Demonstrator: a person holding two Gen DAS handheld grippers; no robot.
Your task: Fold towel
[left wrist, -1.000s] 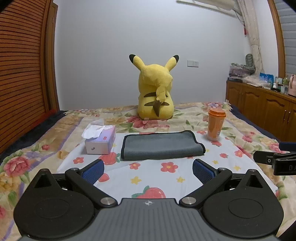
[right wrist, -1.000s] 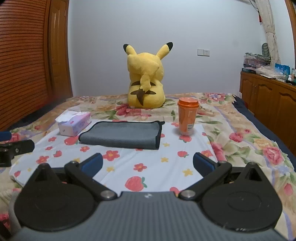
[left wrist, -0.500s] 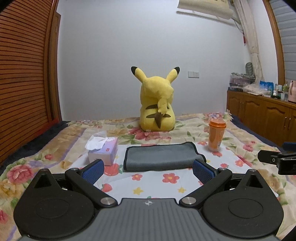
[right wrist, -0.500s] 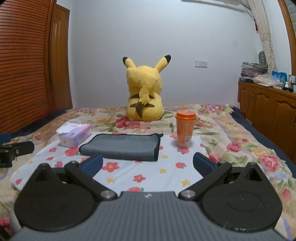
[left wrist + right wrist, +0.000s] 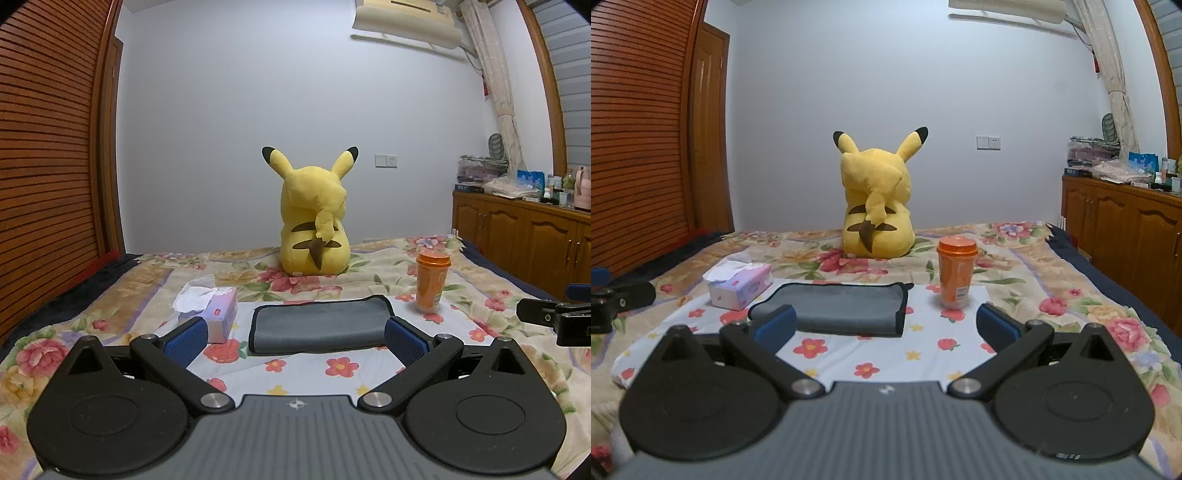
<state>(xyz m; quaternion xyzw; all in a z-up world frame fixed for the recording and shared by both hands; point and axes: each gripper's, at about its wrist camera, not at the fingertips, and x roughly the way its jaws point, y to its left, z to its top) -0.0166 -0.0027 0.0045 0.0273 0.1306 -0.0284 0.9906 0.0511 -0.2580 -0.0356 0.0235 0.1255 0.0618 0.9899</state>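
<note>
A grey towel (image 5: 319,323) with a dark border lies folded flat on the white flowered cloth (image 5: 332,373) on the bed; it also shows in the right wrist view (image 5: 842,306). My left gripper (image 5: 295,338) is open and empty, held low in front of the towel, not touching it. My right gripper (image 5: 886,325) is open and empty, also short of the towel. The right gripper's side shows at the right edge of the left wrist view (image 5: 554,317). The left gripper shows at the left edge of the right wrist view (image 5: 617,301).
A tissue box (image 5: 218,314) stands left of the towel. An orange lidded cup (image 5: 430,280) stands to its right. A yellow plush toy (image 5: 314,225) sits behind. A wooden cabinet (image 5: 524,240) runs along the right, a slatted wardrobe (image 5: 44,166) on the left.
Both grippers have tilted up and dropped lower, so more wall and less bed shows. The towel has not moved. Both stay open.
</note>
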